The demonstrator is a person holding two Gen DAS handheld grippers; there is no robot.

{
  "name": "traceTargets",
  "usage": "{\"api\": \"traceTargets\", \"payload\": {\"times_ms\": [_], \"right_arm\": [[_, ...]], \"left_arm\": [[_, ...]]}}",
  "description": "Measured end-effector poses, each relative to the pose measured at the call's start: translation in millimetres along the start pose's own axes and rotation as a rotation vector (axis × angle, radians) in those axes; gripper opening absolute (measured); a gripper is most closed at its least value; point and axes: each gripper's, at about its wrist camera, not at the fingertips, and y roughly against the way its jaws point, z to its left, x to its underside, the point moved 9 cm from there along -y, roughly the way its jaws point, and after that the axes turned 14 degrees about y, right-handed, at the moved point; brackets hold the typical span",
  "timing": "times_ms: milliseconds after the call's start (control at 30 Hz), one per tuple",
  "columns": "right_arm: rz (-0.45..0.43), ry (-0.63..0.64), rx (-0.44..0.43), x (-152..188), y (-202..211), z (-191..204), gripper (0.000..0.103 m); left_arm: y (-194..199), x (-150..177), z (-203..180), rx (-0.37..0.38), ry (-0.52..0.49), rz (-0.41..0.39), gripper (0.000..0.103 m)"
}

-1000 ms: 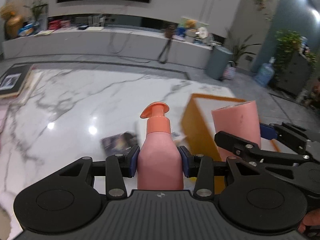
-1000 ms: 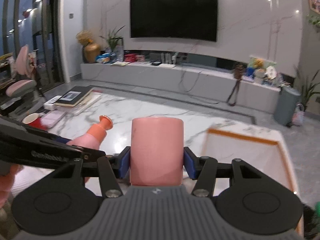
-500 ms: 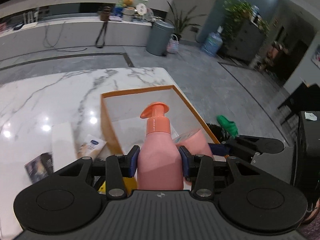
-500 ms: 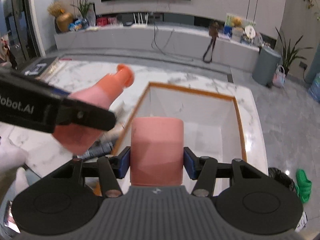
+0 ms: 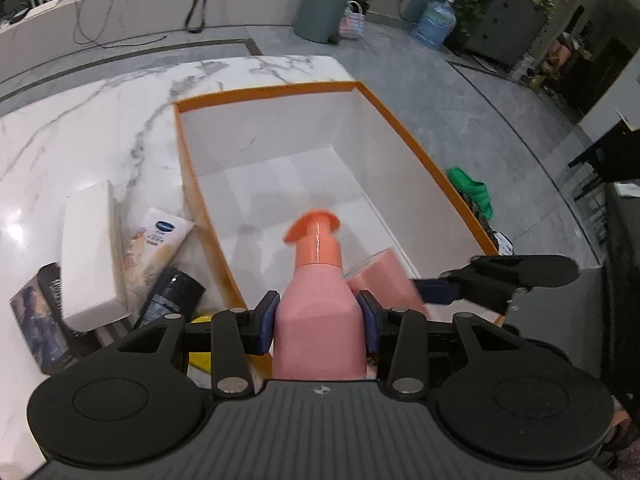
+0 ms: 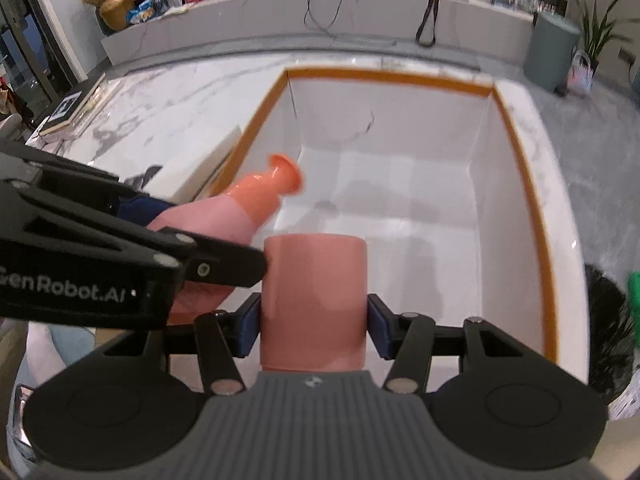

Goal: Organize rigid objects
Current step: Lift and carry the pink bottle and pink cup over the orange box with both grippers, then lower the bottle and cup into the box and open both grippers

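Pump bottle (image 5: 320, 320): pink body, coral pump head; pinched at the shoulders by left claw (image 5: 319, 322), blue pads flat on both sides. Held over near end of box (image 5: 264, 92), pump end tipped toward the floor of it. Likely rigid plastic, light to moderate depending on fill; smooth walls, apt to slip if grip slackens. Best hold on the flat-sided body below the shoulder, never the pump neck, which may swivel or depress.

Pink cylinder (image 6: 314, 300): plain, matt, cup-like; pinched across its width by right claw (image 6: 314, 330). Hovering over same near end of box, just beside the bottle. Probably stiff and light; round wall gives only narrow contact, so liable to roll between pads. Hold low and square across the middle.

Box: white inside, orange rim, standing on marble counter (image 5: 80, 128); nothing visible inside.

Awaiting sorting, on counter left of box: white carton (image 5: 90, 256), cream tube (image 5: 154, 244), dark tube (image 5: 172, 294), dark packet (image 5: 34, 312).
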Motion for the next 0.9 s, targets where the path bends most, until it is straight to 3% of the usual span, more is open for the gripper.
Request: {"api": "traceTargets", "payload": {"times_ms": [267,400,900], "right_arm": [[0.096,-0.045,-0.047,13,-27,1,0.055],[0.112,-0.053,-0.021,17,-30,-5,0.055],[0.122,-0.048,-0.044,22,-34,-7,0.054]], "left_arm": [[-18,4,-4,-0.037,-0.039,0.069,0.047],[-34,7,-3,-0.050,-0.020,0.127,0.047],[-40,18,-13,-0.124,-0.130,0.150,0.048]]}}
